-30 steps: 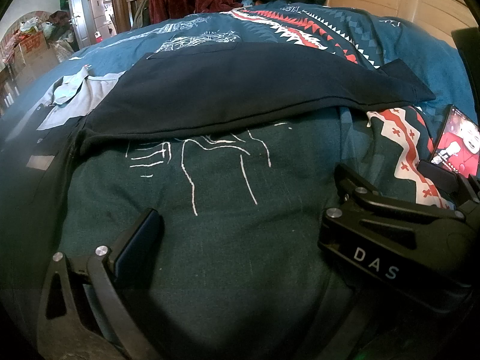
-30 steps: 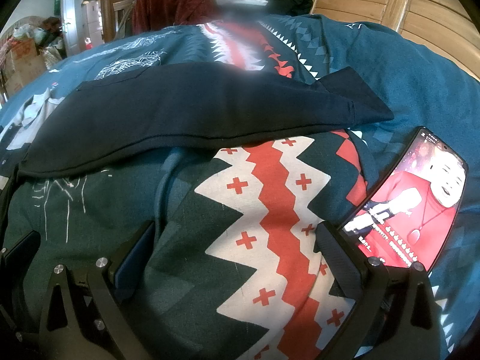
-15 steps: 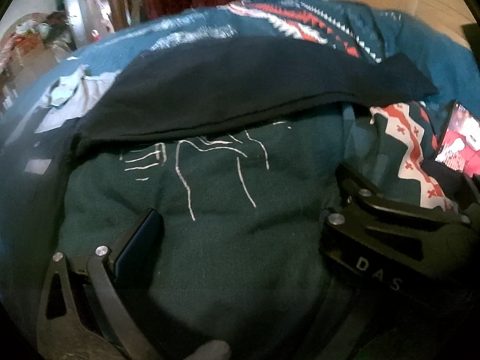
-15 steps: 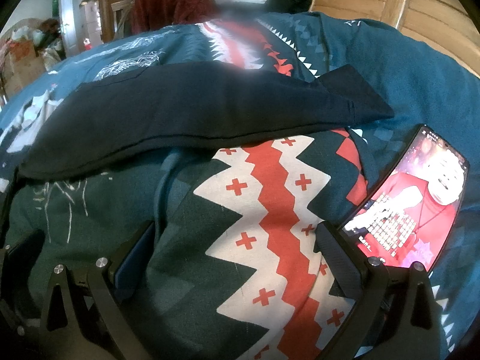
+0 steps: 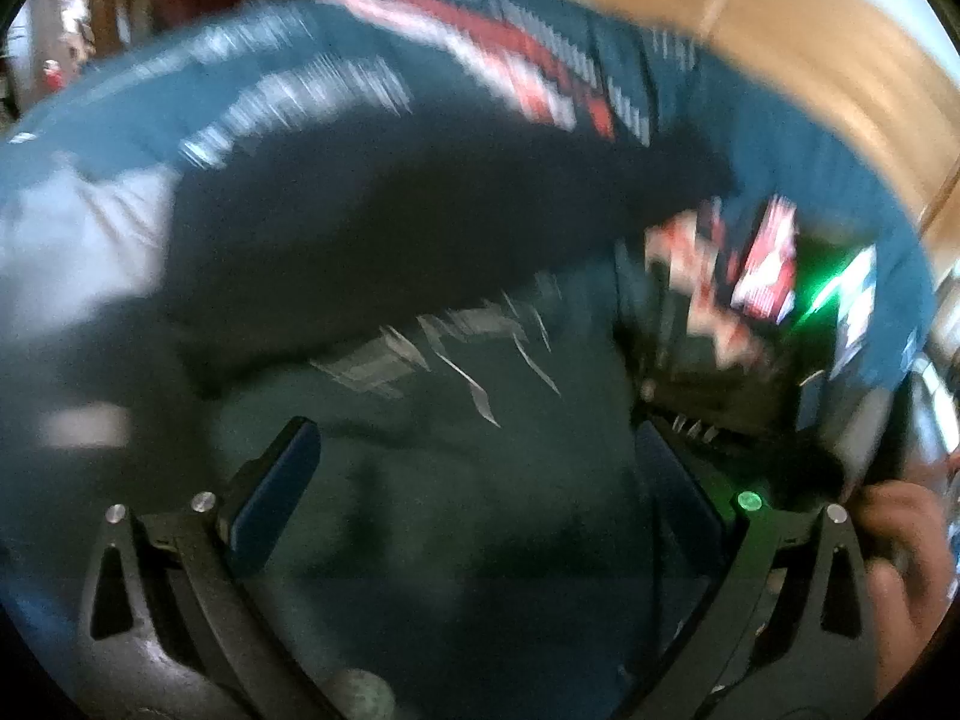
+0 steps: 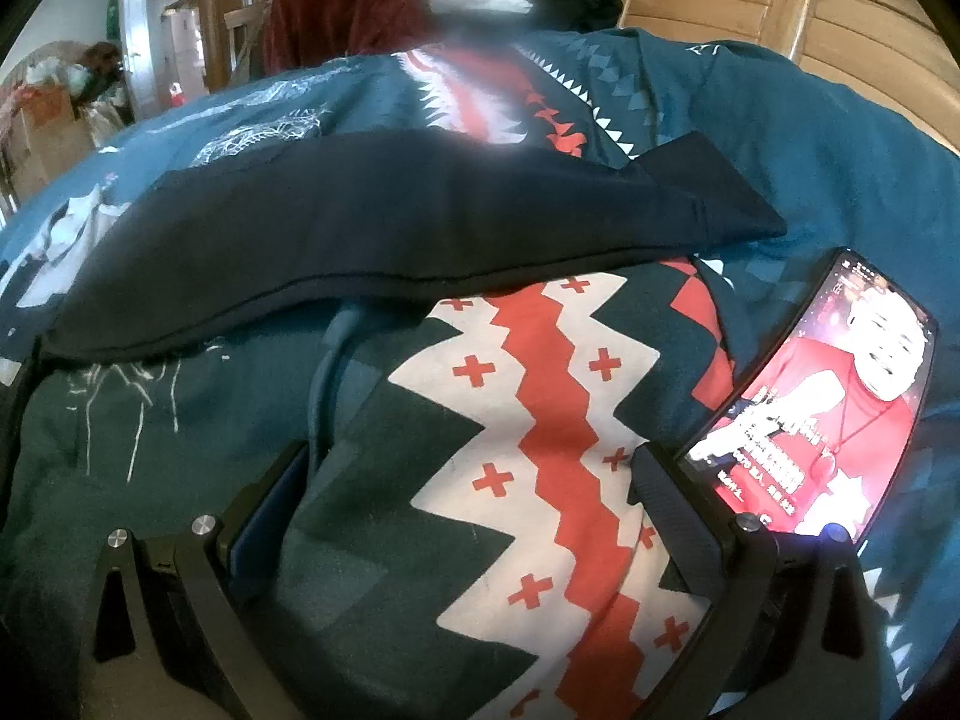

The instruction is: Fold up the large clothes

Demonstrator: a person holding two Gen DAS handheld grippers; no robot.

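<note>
- Right wrist view: right gripper (image 6: 468, 504) sat jaws spread, empty, on the quilt (image 6: 540, 468); garment (image 6: 390, 228) lay flat at 12, phone (image 6: 828, 408) at 2.
- Left gripper (image 5: 480, 480) gaped, holding nothing.
- Garment looked soft, limp, light; best pinched at the near hem or a corner.
- Versus 0.5 s earlier: left view smeared, swung; right barely moved.

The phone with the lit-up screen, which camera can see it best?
The right wrist view. There the phone is sharp and nearly whole, lying on the bedspread just past the right gripper, screen glowing. In the left wrist view everything is smeared by motion, and the phone is only a red and white blur near the right edge.
</note>
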